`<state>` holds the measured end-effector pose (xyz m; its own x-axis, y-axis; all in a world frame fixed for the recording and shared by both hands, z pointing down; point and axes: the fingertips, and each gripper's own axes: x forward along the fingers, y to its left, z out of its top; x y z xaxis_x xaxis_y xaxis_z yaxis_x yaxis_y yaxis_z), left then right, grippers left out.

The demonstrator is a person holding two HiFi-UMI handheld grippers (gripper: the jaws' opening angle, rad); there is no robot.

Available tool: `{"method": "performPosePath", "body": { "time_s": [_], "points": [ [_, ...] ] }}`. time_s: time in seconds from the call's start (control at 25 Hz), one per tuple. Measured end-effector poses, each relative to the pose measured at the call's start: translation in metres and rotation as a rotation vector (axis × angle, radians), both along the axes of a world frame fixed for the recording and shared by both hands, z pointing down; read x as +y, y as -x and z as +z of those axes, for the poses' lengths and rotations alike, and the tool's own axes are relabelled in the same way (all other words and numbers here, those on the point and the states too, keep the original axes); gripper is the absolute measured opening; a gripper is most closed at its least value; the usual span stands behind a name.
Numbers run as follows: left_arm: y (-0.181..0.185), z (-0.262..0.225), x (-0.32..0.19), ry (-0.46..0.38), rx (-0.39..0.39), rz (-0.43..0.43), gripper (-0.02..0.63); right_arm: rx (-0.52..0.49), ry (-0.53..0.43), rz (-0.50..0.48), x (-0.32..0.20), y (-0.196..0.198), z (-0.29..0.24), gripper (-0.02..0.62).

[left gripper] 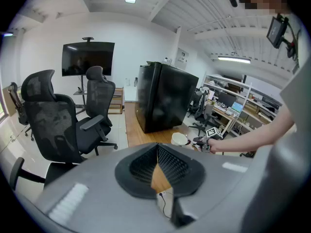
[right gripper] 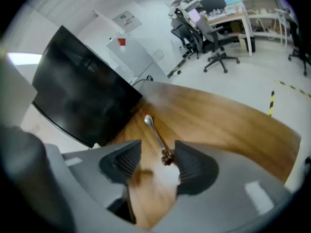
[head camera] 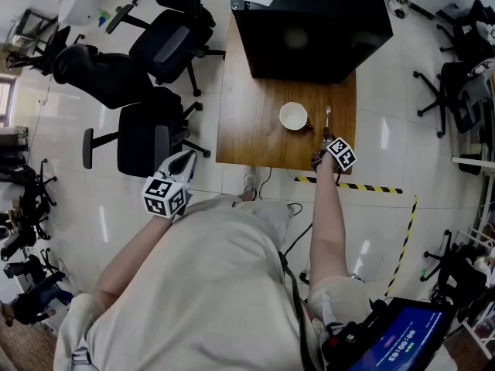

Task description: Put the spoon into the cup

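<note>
Fingers (right gripper: pixel 190 165) of the right gripper (right gripper: pixel 156 152) stand wide apart and grip nothing. The handle end of the spoon (right gripper: pixel 158 140) sits between them, just beside the right-hand pad and well clear of the other. The spoon lies flat on the wooden table (right gripper: pixel 223 115) with its long axis running straight away from the jaws, bowl end farthest out. The gripper tilts downward, lined up along the handle, so closing would probably pinch the handle tip off-centre.

From the head view, the cup (head camera: pixel 294 116) stands upright just to the left of the spoon (head camera: pixel 328 119), so the carry from the right gripper (head camera: pixel 322 140) looks like a short move leftward.

Well off the table, the left gripper (left gripper: pixel 158 147) hangs with its fingers closed together and empty; the right hand is clearly nearer.
</note>
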<state>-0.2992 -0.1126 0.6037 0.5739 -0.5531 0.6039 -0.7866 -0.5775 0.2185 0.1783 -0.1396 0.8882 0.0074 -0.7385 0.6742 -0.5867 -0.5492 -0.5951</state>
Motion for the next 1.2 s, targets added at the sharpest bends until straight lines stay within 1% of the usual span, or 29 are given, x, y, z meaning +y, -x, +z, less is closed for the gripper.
{"method": "performPosePath", "body": {
  "time_s": [0.08, 0.16, 0.32, 0.44, 0.56, 0.64, 0.72, 0.84, 1.0, 1.08, 1.2],
  "points": [
    [-0.007, -0.002, 0.008, -0.003, 0.007, 0.001, -0.021, 0.060, 0.004, -0.015, 0.010, -0.004, -0.010, 0.223],
    [-0.016, -0.004, 0.017, -0.007, 0.016, 0.002, -0.021, 0.101, -0.025, -0.025, 0.023, -0.005, -0.029, 0.229],
    [-0.044, -0.009, 0.041, -0.017, 0.053, 0.003, -0.021, 0.147, -0.168, -0.046, 0.064, -0.002, -0.098, 0.227],
    [-0.075, -0.016, 0.062, -0.029, 0.092, -0.005, -0.021, 0.158, -0.297, -0.093, 0.103, -0.002, -0.159, 0.227],
    [-0.104, -0.027, 0.087, -0.047, 0.139, -0.030, -0.021, 0.193, -0.409, -0.168, 0.147, -0.003, -0.222, 0.211],
    [-0.123, -0.034, 0.102, -0.061, 0.167, -0.044, -0.021, 0.239, -0.467, -0.232, 0.173, -0.006, -0.259, 0.187],
    [-0.141, -0.040, 0.118, -0.077, 0.188, -0.057, -0.021, 0.291, -0.514, -0.295, 0.194, -0.012, -0.288, 0.181],
    [-0.158, -0.046, 0.146, -0.101, 0.211, -0.084, -0.021, 0.341, -0.566, -0.364, 0.223, -0.019, -0.315, 0.178],
    [-0.164, -0.050, 0.190, -0.118, 0.233, -0.129, -0.021, 0.374, -0.627, -0.429, 0.256, -0.021, -0.340, 0.167],
    [-0.160, -0.048, 0.212, -0.122, 0.226, -0.149, -0.021, 0.404, -0.633, -0.467, 0.271, -0.015, -0.343, 0.163],
    [-0.152, -0.044, 0.241, -0.118, 0.216, -0.187, -0.021, 0.413, -0.597, -0.508, 0.287, -0.007, -0.331, 0.160]
  ]
}}
